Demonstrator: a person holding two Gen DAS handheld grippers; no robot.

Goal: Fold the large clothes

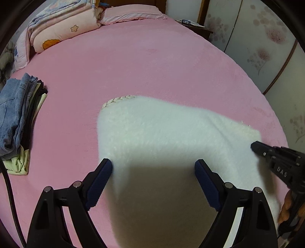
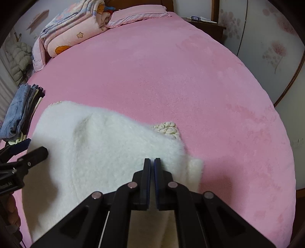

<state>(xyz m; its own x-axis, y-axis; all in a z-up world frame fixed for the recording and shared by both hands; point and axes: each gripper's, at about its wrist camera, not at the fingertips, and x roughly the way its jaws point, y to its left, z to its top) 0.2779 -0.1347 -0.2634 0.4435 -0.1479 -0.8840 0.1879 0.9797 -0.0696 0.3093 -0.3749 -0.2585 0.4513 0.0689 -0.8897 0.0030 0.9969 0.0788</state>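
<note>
A fluffy white garment (image 1: 162, 137) lies partly folded on the pink bed (image 1: 152, 66), with a braided trim edge at its far left. My left gripper (image 1: 153, 167) is open, its jaws spread wide just above the garment's near part. My right gripper (image 2: 152, 162) is shut on the garment (image 2: 106, 145) near its right edge, holding a fold of it. The right gripper also shows in the left wrist view (image 1: 255, 147) at the garment's right side. The left gripper shows in the right wrist view (image 2: 41, 151) at the garment's left side.
A stack of folded clothes with jeans on top (image 1: 17, 114) sits at the bed's left edge. Folded quilts (image 1: 63, 24) and a pink pillow (image 1: 133, 13) lie at the head. A nightstand (image 1: 196, 26) and floral wardrobe doors (image 1: 266, 47) stand on the right.
</note>
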